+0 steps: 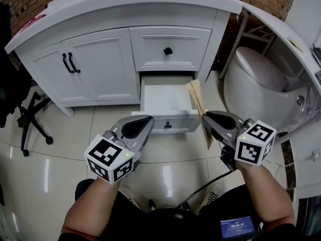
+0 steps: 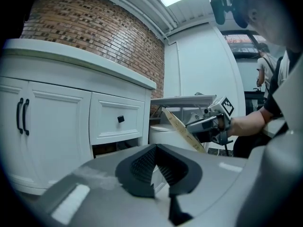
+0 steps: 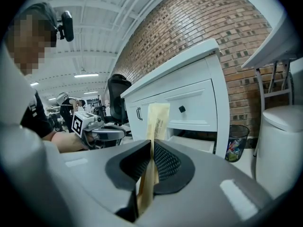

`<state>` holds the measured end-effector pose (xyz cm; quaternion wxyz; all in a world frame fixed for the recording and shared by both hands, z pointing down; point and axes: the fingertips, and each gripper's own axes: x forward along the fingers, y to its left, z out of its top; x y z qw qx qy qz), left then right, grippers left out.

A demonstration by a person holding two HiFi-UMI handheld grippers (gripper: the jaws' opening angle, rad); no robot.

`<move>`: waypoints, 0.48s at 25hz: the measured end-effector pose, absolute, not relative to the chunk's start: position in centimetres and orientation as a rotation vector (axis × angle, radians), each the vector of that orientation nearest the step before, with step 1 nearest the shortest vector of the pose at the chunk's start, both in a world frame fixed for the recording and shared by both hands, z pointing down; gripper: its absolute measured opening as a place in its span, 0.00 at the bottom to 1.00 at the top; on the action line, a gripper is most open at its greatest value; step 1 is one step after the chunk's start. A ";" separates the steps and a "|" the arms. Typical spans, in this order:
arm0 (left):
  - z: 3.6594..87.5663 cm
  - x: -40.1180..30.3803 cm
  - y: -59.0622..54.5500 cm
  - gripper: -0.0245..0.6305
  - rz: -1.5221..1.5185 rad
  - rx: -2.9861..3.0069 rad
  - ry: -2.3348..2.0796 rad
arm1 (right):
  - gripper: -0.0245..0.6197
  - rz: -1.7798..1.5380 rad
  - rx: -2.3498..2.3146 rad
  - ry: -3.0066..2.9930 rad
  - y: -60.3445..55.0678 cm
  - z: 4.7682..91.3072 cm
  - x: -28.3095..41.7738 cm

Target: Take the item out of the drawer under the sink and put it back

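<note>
The right gripper [image 1: 205, 116] clamps a flat tan packet [image 1: 196, 94] upright. The open drawer [image 1: 163, 100] lies just ahead-left of it. The left gripper [image 1: 148, 119], alongside, is closed and empty.

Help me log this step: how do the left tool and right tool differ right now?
The right tool is clamped on a flat tan packet standing on edge; the left tool has its jaws together on nothing. In the head view, the left tool sits before the open drawer, while the right tool is off that drawer's right corner. Both are grey, carry marker cubes and point toward the white cabinet.
</note>
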<state>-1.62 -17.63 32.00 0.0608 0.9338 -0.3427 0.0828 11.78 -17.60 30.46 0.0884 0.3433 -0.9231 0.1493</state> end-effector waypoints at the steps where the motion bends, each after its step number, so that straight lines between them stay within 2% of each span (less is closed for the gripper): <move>1: 32.0 -1.6 -17.7 0.05 0.246 2.831 -1.043 | 0.07 0.444 1.023 -2.747 -17.7 30.5 11.8; 12: 31.9 -1.7 -17.9 0.05 0.220 2.827 -1.077 | 0.07 0.449 1.016 -2.749 -17.9 30.6 11.6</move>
